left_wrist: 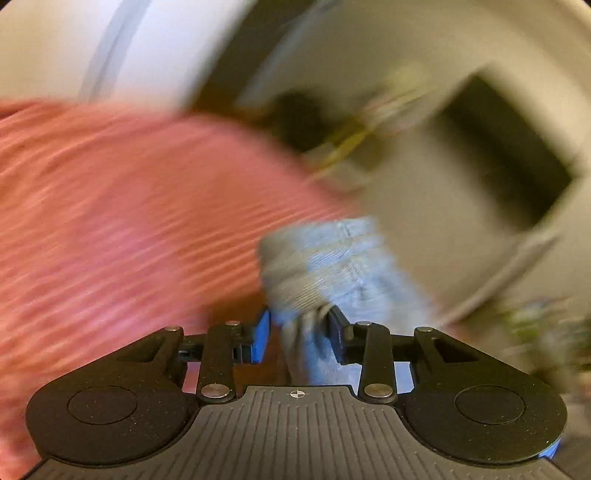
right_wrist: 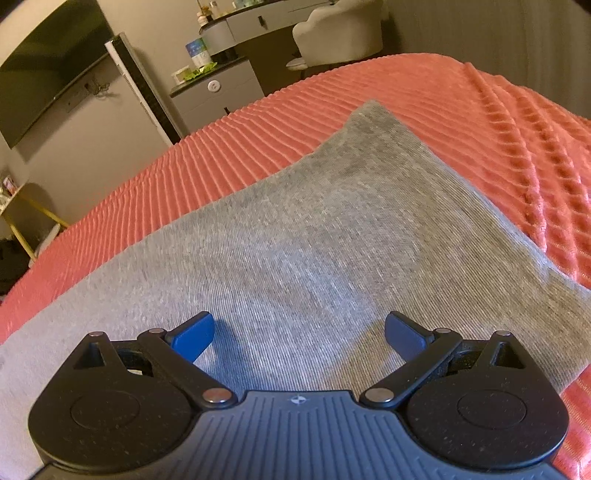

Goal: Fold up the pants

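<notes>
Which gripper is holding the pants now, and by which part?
The left gripper pinches a bunched fold of the grey pants; blur hides which part. The right gripper is open over the pants and holds nothing.

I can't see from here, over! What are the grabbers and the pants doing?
Left gripper shut on grey pants, lifted, view blurred. Right gripper open over pants flat on orange bedspread. Nothing blocking.

The pants (right_wrist: 295,236) are spread on the bedspread (right_wrist: 461,110) across the frame's middle. Behind the bed, a wall-mounted TV (right_wrist: 44,74) is seen upper left, a dresser (right_wrist: 218,92) and chair (right_wrist: 340,33) along the top.
</notes>
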The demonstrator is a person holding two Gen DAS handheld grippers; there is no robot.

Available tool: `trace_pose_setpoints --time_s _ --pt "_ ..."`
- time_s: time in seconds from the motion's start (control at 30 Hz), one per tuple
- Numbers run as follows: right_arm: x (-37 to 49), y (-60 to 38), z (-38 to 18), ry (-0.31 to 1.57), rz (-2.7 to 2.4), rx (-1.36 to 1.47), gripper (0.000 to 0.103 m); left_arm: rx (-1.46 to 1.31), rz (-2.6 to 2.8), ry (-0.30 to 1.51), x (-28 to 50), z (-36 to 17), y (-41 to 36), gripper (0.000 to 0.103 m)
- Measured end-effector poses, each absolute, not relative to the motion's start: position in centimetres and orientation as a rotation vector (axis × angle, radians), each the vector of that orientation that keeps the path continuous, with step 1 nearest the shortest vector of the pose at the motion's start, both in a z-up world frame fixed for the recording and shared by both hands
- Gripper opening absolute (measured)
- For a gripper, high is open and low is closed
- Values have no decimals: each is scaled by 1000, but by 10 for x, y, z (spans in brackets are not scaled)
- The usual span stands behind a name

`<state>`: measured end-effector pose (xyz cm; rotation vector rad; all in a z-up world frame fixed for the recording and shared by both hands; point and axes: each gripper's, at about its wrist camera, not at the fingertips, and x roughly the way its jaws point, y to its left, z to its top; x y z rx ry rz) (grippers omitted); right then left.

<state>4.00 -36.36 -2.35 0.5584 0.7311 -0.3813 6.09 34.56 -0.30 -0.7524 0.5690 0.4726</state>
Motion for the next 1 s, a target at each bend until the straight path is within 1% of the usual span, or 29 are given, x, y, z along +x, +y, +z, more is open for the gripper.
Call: trace_pose_setpoints --time_s 0.03,0.07,0.1,0.13,0.17,0.2,0.27,0.4,0.47,0.5,0.53,0.6,0.67,0.7,0.77,0.83,0.87,0.93,1.0 --pt "39 -364 -23 730 -379 563 99 -754 559 650 63 -20 353 25" --pt "39 -364 -23 729 -377 563 99 -767 628 690 59 -29 360 25" --pt "39 -364 -23 733 -374 559 99 -799 634 672 50 -31 364 27" --pt "39 -364 -23 737 -373 554 99 -849 604 616 40 -28 365 46" --pt "39 -363 -23 739 -373 553 99 -909 558 546 29 -24 366 59" --pt "39 -364 -22 739 -373 557 99 -956 513 498 21 -18 367 75" --pt "38 -365 -21 736 -376 573 99 -986 463 481 19 -11 369 76" --pt "40 -364 -21 743 -380 562 99 -996 428 563 41 -19 369 74" --pt "40 -363 -21 748 -381 554 99 -979 438 603 53 -26 367 71" --pt "40 -363 -21 748 -380 557 99 -975 437 616 57 -30 365 63" --pt "39 -364 -21 746 -380 562 99 -971 430 619 62 -32 364 52" --pt "38 -365 -21 740 -382 574 99 -953 400 617 72 -31 362 39" --pt "38 -365 -22 739 -384 577 99 -899 401 605 81 -26 357 37" --pt "39 -364 -22 742 -385 571 99 -895 391 603 82 -27 357 32" --pt "41 -362 -22 749 -387 553 99 -881 393 612 82 -31 358 33" --pt "41 -362 -22 753 -388 542 99 -833 420 656 84 -35 354 44" --pt "42 -362 -23 753 -387 539 99 -812 416 658 85 -35 351 44" --pt "42 -362 -23 752 -386 538 99 -818 367 639 89 -30 346 25" --pt "41 -363 -23 752 -386 536 99 -819 341 607 93 -21 343 13"
